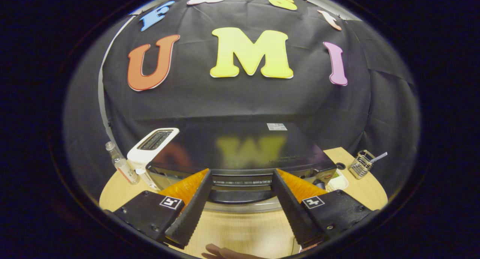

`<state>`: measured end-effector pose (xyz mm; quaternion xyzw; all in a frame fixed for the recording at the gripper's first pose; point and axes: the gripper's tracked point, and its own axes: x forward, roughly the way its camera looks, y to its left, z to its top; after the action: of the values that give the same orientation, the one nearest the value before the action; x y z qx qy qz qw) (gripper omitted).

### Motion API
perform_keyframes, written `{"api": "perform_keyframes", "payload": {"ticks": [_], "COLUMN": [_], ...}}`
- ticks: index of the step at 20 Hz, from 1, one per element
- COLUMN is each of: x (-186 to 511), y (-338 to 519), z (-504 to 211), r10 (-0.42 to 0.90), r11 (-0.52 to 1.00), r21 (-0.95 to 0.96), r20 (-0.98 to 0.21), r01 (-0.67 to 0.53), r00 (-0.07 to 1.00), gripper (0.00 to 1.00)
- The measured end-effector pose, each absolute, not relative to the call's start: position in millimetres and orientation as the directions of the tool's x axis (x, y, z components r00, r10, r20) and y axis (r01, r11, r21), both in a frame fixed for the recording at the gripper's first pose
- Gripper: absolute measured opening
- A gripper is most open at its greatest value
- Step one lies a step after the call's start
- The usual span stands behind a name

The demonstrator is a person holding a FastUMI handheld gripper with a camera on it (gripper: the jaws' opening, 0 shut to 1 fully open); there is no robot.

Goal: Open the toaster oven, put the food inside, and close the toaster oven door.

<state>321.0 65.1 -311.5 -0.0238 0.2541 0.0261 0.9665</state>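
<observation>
Gripper (242,173) fingers spread before glossy boxy toaster oven (240,146)

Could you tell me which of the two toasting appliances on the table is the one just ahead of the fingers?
The black toaster oven sits just ahead of the open gripper. The white slot toaster stands off beside it, next to a clear bottle.

Gripper (242,176) fingers spread wide, toaster oven (240,150) between them; white toaster (152,146) beside it

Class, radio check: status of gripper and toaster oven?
Gripper open, fingers straddling the door handle. Toaster oven door closed. Toaster left, clear.
</observation>
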Motion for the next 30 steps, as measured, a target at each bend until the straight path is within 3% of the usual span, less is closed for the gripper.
{"api": "perform_keyframes", "payload": {"ticks": [11, 21, 27, 30], "x": [233.1, 187.2, 188.3, 178.7], "y": [56.4, 48.9, 50.8, 59.2], "z": [-345.0, -458.8, -453.2, -437.0], "r10": [0.019, 0.003, 0.019, 0.108], "r11": [0.997, 1.0, 0.998, 0.992], "r21": [-0.052, -0.018, -0.029, 0.037], "r20": [-0.511, -0.744, -0.724, -0.727], "r01": [-0.053, -0.024, -0.058, -0.118], "r00": [0.859, 0.668, 0.689, 0.679], "gripper": [1.0, 1.0, 1.0, 1.0]}}
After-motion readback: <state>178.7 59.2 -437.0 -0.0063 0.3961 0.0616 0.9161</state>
